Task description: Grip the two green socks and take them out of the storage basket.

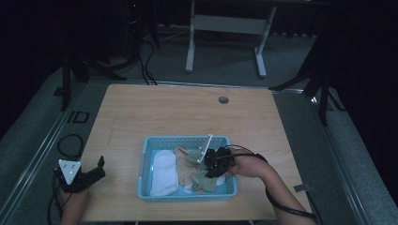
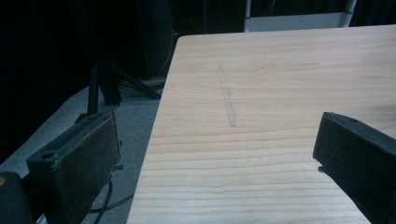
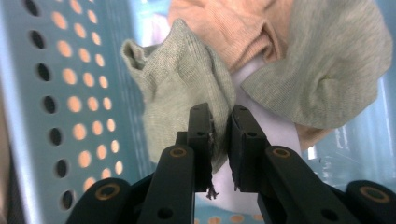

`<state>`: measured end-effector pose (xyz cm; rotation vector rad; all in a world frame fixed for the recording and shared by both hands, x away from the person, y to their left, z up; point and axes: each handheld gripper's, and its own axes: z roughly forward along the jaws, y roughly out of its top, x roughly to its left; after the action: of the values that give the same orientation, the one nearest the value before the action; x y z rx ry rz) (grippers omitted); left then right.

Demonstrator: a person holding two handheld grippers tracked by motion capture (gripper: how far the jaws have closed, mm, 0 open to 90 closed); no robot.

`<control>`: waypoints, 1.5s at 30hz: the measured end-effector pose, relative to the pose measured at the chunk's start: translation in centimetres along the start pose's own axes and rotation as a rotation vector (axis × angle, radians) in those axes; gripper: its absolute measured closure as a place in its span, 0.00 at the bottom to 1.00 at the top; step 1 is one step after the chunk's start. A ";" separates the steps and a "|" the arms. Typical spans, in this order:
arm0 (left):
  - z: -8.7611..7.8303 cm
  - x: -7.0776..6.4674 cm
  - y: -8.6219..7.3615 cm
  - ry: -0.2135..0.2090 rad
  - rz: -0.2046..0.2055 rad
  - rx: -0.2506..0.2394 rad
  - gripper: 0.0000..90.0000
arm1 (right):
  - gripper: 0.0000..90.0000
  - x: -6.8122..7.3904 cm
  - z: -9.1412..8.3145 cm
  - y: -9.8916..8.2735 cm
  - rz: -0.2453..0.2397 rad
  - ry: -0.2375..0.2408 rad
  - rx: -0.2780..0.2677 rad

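The right hand-held gripper (image 3: 219, 128) had its jaws pinched on a green sock (image 3: 187, 93) inside the blue basket (image 1: 145, 164) near the tabletop's (image 1: 187, 112) front edge. The left hand-held gripper (image 1: 94, 171) rested spread, holding nothing, at the tabletop's front-left corner.

- From above, we look forward and down over the whole worktop (image 1: 187, 112).
- Our left gripper view skims its left edge.
- Our right gripper view sits close inside the basket (image 3: 28, 116), shared with the high view.

Dim room, grey carpet floor (image 1: 225, 77)
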<state>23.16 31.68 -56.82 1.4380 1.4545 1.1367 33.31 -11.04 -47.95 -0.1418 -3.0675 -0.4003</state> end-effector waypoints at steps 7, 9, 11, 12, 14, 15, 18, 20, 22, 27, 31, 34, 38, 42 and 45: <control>0.0 0.0 0.0 -0.001 -0.004 0.000 0.00 | 0.89 0.8 -1.5 0.2 -0.031 -0.010 -0.017; 0.0 0.1 0.0 -0.003 -0.007 -0.002 0.00 | 0.89 0.9 -2.0 0.2 -0.035 -0.015 -0.022; 0.0 0.1 0.0 -0.004 -0.007 -0.001 0.00 | 0.89 1.0 -2.2 0.2 -0.037 -0.016 -0.023; 0.0 0.1 0.0 -0.004 -0.007 -0.001 0.00 | 0.89 1.0 -2.5 0.1 -0.031 -0.019 -0.032; 0.0 0.1 0.0 -0.006 -0.009 -0.008 0.00 | 0.89 1.0 -2.9 0.1 -0.040 -0.026 -0.032; 0.0 0.1 0.0 -0.007 -0.009 -0.005 0.00 | 0.89 1.0 -3.1 0.1 -0.034 -0.027 -0.042; 0.0 0.0 0.0 -0.005 -0.008 -0.004 0.00 | 0.89 1.1 -3.8 0.0 -0.038 -0.041 -0.049; 0.0 0.1 0.0 -0.005 -0.006 -0.004 0.00 | 0.89 1.1 -4.3 -0.1 -0.036 -0.044 -0.055; 0.0 0.0 0.0 -0.005 -0.006 -0.002 0.00 | 0.89 1.1 -5.0 -0.2 -0.030 -0.047 -0.067; 0.0 0.0 0.0 -0.003 -0.004 0.000 0.00 | 0.89 0.9 -6.7 -0.7 -0.012 -0.072 -0.101; 0.0 0.0 0.0 -0.002 -0.005 -0.001 0.00 | 0.89 0.8 -7.6 -1.1 -0.007 -0.083 -0.123; 0.0 0.0 0.0 -0.002 -0.004 0.000 0.00 | 0.89 0.8 -8.7 -1.4 0.002 -0.106 -0.141; 0.0 0.0 0.0 -0.001 -0.004 0.000 0.00 | 0.89 0.6 -10.3 -2.1 0.014 -0.123 -0.177; 0.0 0.0 0.0 0.000 -0.004 0.000 0.00 | 0.89 0.5 -11.8 -3.0 0.031 -0.148 -0.206; 0.0 0.0 0.0 -0.001 -0.004 0.000 0.00 | 0.89 0.3 -12.7 -3.9 0.052 -0.170 -0.218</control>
<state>23.18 31.70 -56.82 1.4351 1.4561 1.1336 33.10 -18.04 -36.68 -0.2765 -3.1670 -0.7574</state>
